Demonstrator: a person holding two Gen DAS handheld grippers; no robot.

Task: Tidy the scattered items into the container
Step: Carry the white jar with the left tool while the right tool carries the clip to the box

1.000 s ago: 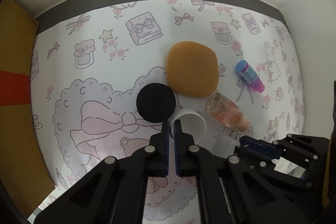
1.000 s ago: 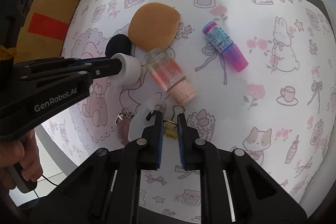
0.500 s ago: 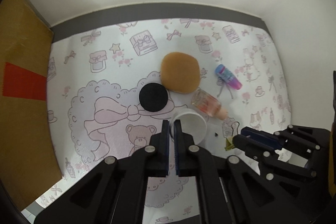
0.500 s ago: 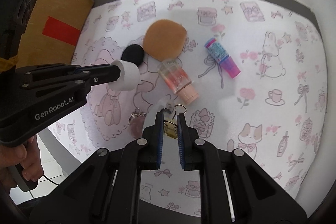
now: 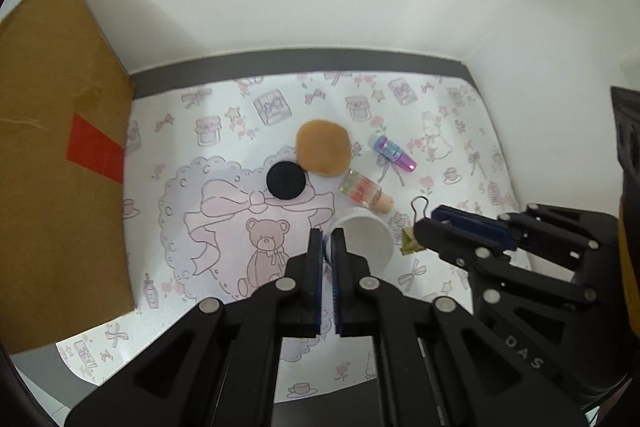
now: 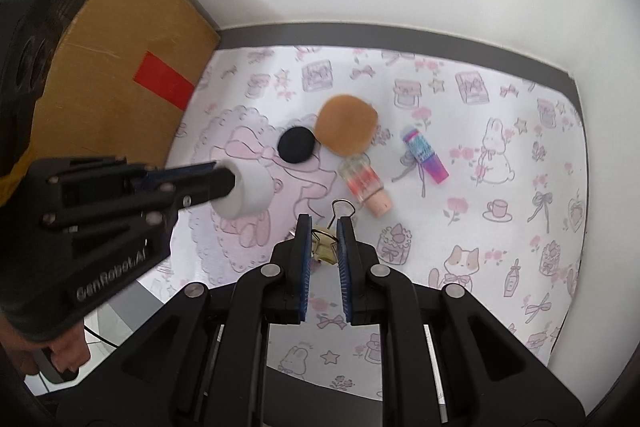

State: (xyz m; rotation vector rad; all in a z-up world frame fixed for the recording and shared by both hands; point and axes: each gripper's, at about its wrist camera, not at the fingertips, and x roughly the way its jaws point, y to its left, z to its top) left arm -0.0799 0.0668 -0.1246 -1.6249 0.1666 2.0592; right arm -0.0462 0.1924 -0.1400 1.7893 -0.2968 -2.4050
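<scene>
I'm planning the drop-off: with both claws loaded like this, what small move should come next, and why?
Probably carry both toward the cardboard box on the left. The left claw is shut on the white cup, the right claw on the gold binder clip, and both hang clear of the mat.

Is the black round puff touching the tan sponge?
Touching. In the right wrist view the black puff meets the tan sponge edge to edge, no mat between.
</scene>
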